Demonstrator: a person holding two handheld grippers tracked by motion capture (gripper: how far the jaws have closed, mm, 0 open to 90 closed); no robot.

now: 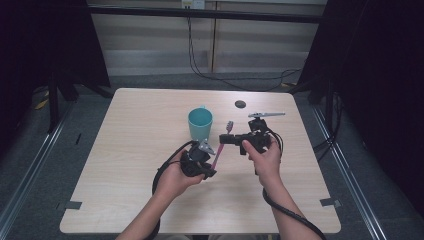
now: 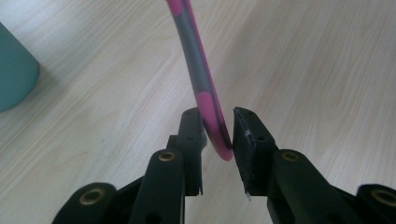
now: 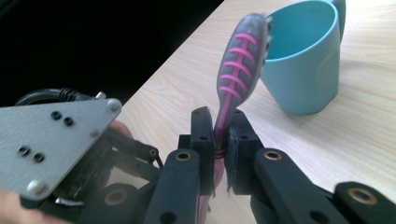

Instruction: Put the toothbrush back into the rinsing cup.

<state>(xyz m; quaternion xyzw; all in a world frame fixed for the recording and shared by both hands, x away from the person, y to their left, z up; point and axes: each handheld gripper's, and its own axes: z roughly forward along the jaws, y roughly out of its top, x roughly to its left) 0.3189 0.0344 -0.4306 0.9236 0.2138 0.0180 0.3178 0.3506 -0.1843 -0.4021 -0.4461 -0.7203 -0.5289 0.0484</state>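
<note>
A pink and grey toothbrush (image 1: pixel 220 150) hangs above the table between my two grippers, with its head (image 3: pixel 243 51) pointing up toward a teal cup (image 1: pixel 200 123). My right gripper (image 1: pixel 229 139) is shut on the thin neck just below the head (image 3: pixel 220 122). My left gripper (image 1: pixel 212 167) is at the handle's end. Its jaws (image 2: pixel 217 119) stand slightly apart around the handle tip (image 2: pixel 219 140), with a small gap beside it. The cup (image 3: pixel 303 60) stands upright just beyond the brush, and its side (image 2: pixel 14 74) is at the left edge of the left gripper view.
A small dark round disc (image 1: pixel 240 104) lies on the light wooden table (image 1: pixel 130 150) behind the right hand. The left gripper's grey plate (image 3: pixel 51 140) is close on the left of the right gripper view. Cables run along the floor beyond the table's far edge.
</note>
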